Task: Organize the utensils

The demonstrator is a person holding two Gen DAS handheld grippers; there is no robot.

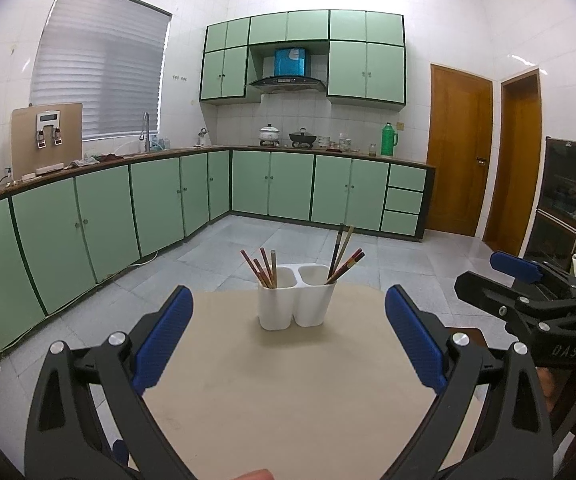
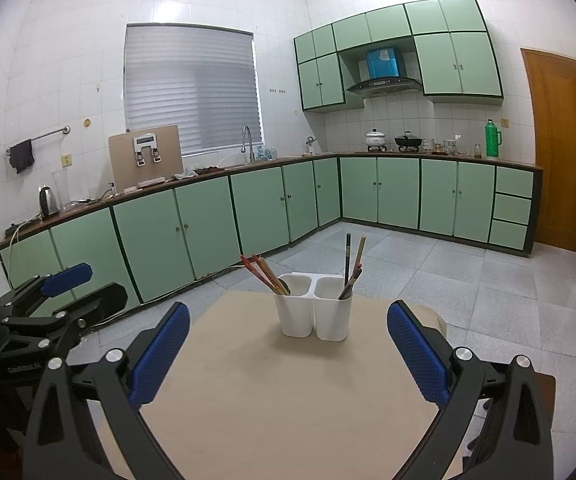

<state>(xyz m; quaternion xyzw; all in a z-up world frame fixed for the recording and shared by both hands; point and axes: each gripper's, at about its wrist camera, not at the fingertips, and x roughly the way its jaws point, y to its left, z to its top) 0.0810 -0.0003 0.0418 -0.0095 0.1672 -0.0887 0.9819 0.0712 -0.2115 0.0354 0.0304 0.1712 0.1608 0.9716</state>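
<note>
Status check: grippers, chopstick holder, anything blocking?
Left gripper open, empty. Right gripper open, empty. Holder upright on table, chopsticks in both compartments. Nothing between grippers and holder.

A cup holder [image 1: 293, 304] sits on the table [image 1: 288, 400], ahead of both open claws. Chopsticks [image 1: 264, 270] stand in its left cup, more chopsticks [image 1: 343, 258] in its right.

Chopstick [image 1: 264, 270] lower ends hidden inside the white holder [image 1: 293, 304]; table [image 1: 288, 400] near edge cut off.
</note>
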